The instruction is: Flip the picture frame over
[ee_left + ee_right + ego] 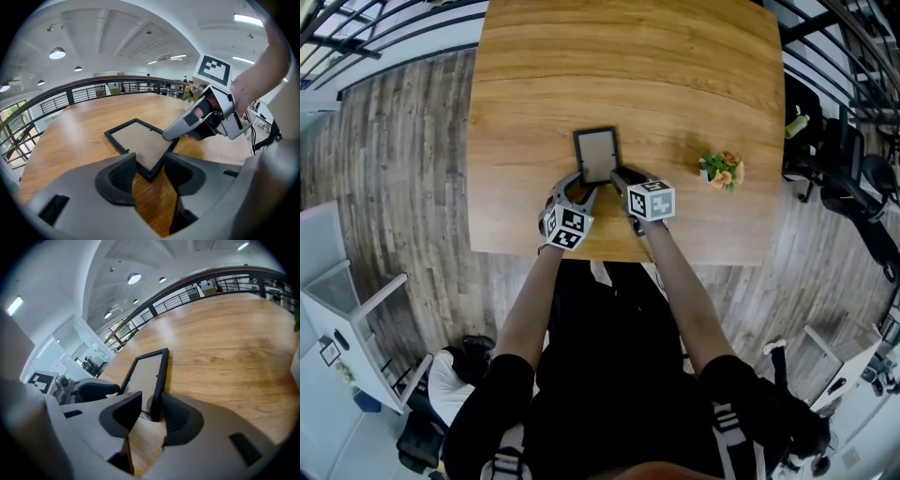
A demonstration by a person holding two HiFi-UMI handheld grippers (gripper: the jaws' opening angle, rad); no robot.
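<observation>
A black picture frame [596,155] lies on the wooden table [628,56] with its brown backing board up. My left gripper [584,189] is at the frame's near left corner. In the left gripper view that corner [149,172] sits between the open jaws [150,164], with no pad pressing on it. My right gripper [617,176] is at the near right side. In the right gripper view the frame's right bar [157,380] stands between the jaws [151,406], close against the right pad, with a gap to the left pad.
A small bunch of orange flowers [721,171] rests on the table to the right of the frame. The table's near edge [609,255] is just behind both grippers. Office chairs [853,187] stand off the table's right side and a white rack [356,328] on the floor at left.
</observation>
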